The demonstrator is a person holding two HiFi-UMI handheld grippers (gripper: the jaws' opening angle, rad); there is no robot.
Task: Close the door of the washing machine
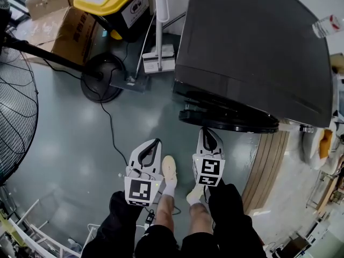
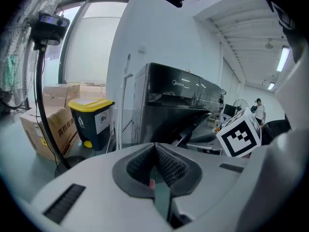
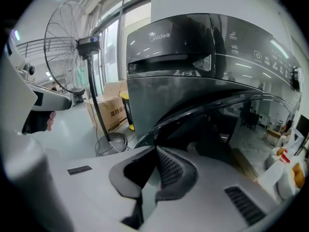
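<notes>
The left gripper (image 1: 157,142): its 2 fingers (image 2: 170,164) are fully closed. The ribbed pads meet along 1 seam and nothing is held between them. The tips hang over the floor (image 1: 80,144) and touch nothing.

The right gripper (image 1: 205,129): its 2 fingers (image 3: 171,170) are likewise pressed together and hold nothing.

The washer (image 1: 252,47) stands ahead of both finger pairs. Its door (image 1: 231,120) is open, swung out toward the person. The door's curved rim lies directly ahead of the right fingers, just beside their tips. In the head view the tips overlap the rim's near edge; whether they touch it cannot be told. Relative to the left fingers, the door lies ahead and to the right, apart from them.

Ahead and to the left of the left fingers stand 3 items: a yellow-lidded bin (image 1: 110,1), a box (image 1: 62,28) and a fan (image 1: 16,90).
</notes>
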